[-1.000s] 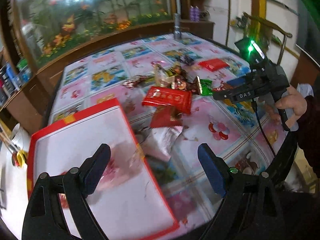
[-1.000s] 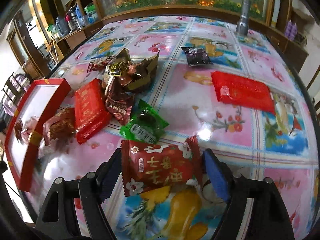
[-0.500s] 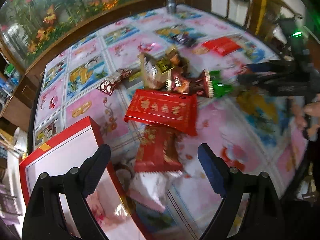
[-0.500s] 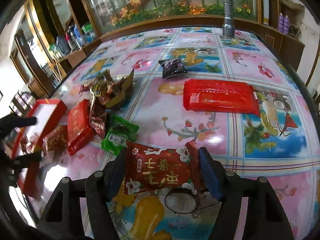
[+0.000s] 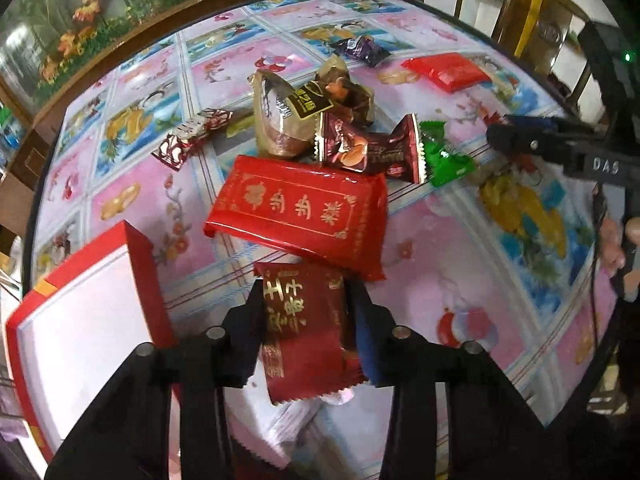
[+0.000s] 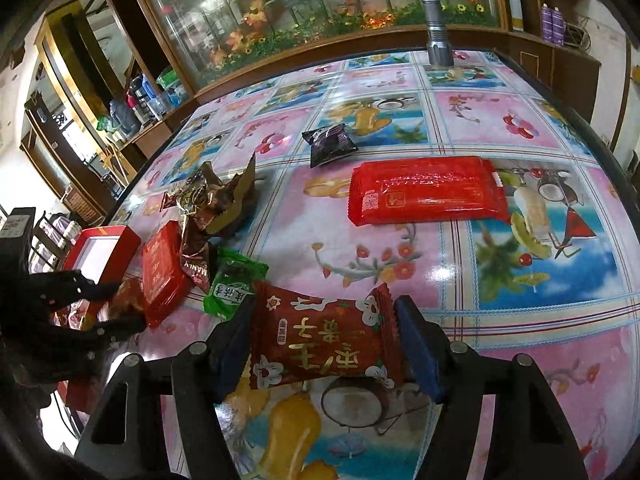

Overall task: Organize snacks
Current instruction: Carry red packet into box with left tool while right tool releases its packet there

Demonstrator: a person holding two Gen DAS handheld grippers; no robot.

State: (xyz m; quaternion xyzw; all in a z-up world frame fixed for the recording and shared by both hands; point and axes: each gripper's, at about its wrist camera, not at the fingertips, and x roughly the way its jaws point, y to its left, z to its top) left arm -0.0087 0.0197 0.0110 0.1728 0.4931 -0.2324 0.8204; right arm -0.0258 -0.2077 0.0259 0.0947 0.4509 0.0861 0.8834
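step: picking snacks | left gripper (image 5: 308, 320) jaws closing on dark-red packet (image 5: 304, 332) beside red box (image 5: 80, 320), surface's near edge | right gripper (image 6: 324, 340) pinching red candy packet (image 6: 324, 344) | next: carry both to box

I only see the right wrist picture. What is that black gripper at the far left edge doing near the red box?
Observer: The left gripper is closing its jaws around a dark red snack packet with gold characters.
Operator: Is anything underneath that packet?
Observer: Yes, a white wrapper lies under it, beside the red cardboard box.
Operator: Who holds the right gripper with my red flowered snack packet?
Observer: A person's hand grips its handle, at the left view's right edge.
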